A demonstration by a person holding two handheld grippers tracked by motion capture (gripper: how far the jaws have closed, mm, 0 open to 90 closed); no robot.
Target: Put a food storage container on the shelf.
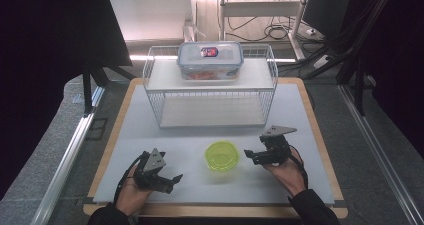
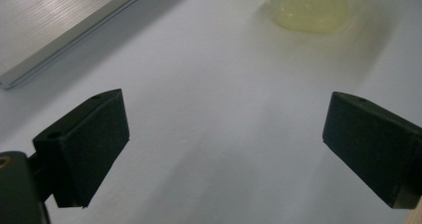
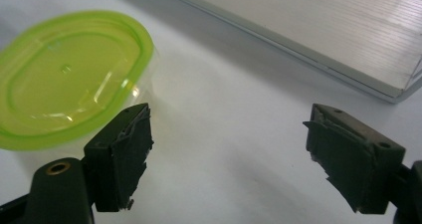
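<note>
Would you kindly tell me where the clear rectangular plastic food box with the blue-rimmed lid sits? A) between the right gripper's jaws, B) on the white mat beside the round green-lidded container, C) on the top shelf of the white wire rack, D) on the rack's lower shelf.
C: the clear rectangular plastic food box rests on the upper shelf of the white wire rack, far behind the round green-lidded container.

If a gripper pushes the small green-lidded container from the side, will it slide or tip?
The green-lidded container looks low and wide, so it would probably slide rather than tip. It seems thin clear plastic, likely light. Its smooth wall may slip between pads.
</note>
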